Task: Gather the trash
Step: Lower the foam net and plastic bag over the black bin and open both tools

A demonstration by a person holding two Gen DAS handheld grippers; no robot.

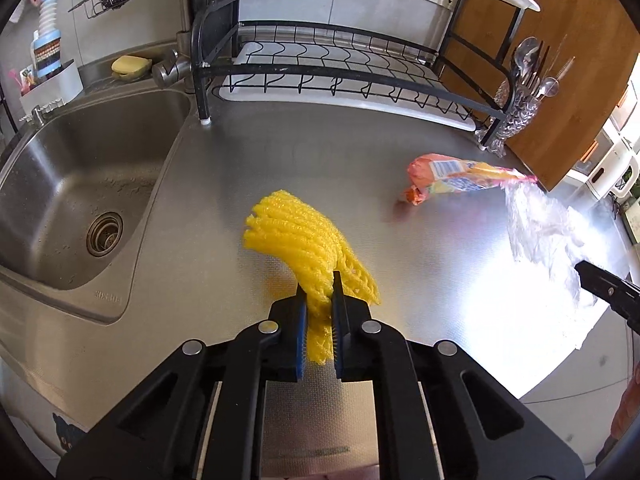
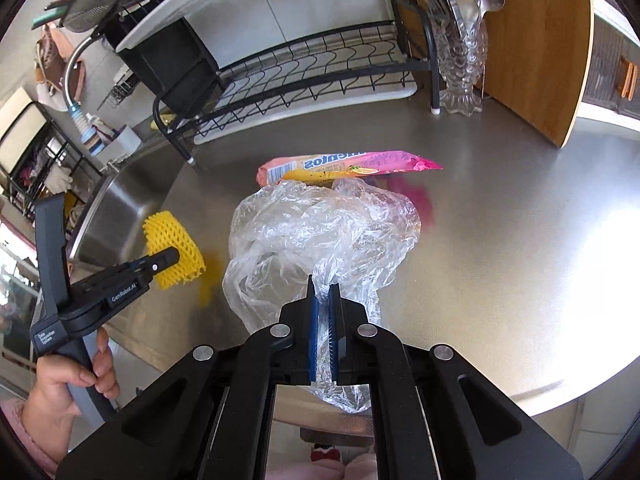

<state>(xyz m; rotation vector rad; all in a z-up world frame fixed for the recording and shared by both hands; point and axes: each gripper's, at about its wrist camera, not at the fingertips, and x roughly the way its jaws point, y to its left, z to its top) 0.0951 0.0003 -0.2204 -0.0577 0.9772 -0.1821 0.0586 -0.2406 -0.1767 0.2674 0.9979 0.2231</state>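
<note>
Left gripper has its jaws pinched onto the near end of the yellow foam net, the rest of the net fanning out above the steel counter just right of the sink. Over on the right gripper, the jaws are clamped tight on a fold of the crumpled clear plastic bag, which billows forward over the counter. Just behind that bag lies the pink Mentos wrapper, flat on the steel in front of the black dish rack, with the glass cutlery holder off to its right.
</note>
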